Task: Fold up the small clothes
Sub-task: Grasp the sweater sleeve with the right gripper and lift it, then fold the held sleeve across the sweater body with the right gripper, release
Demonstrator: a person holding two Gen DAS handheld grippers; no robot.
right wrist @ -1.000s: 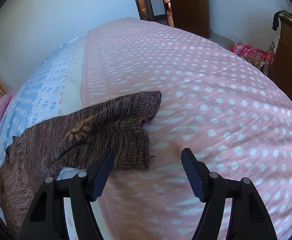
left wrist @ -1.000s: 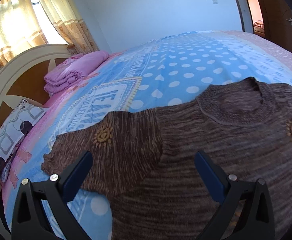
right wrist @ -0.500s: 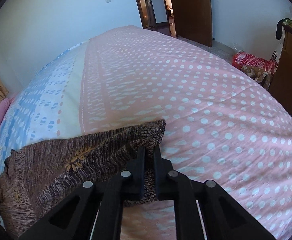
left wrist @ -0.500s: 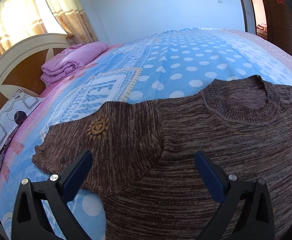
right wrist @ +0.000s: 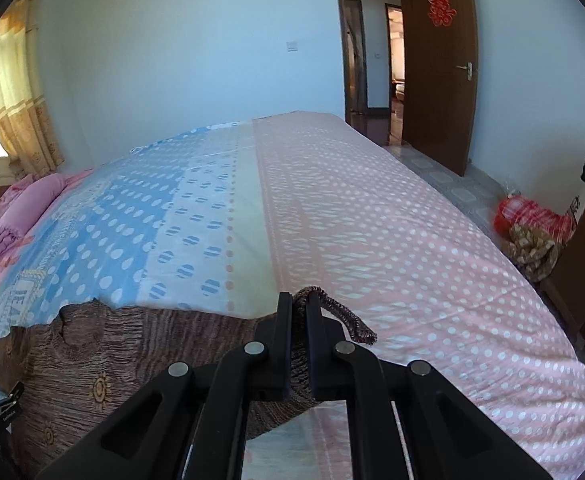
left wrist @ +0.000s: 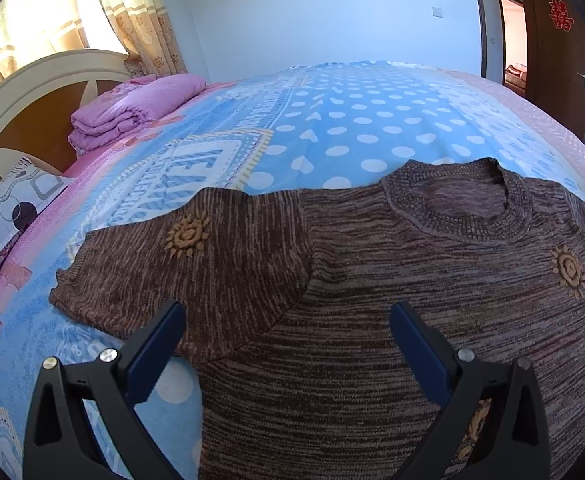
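Note:
A brown knitted sweater (left wrist: 332, 280) with small yellow sun motifs lies flat on the bed, collar toward the far side. My left gripper (left wrist: 284, 324) hovers open over its left sleeve and armpit, nothing between the blue pads. In the right wrist view the sweater (right wrist: 112, 360) stretches off to the left, and my right gripper (right wrist: 299, 308) is shut on its right sleeve cuff, lifted clear of the pink cover. The cuff's ribbed edge (right wrist: 344, 316) curls out to the right of the fingers.
The bed cover is blue with white dots (left wrist: 372, 128) on one half and pink with dots (right wrist: 392, 220) on the other. A folded pink quilt (left wrist: 132, 112) and a patterned pillow (left wrist: 4, 212) lie by the headboard. A red bundle (right wrist: 532, 216) sits on the floor near an open door (right wrist: 436, 64).
My right gripper closed on the sleeve cuff, then rose and tilted, pulling the cuff up off the bed. The left gripper stayed open and shifted only slightly over the left sleeve.

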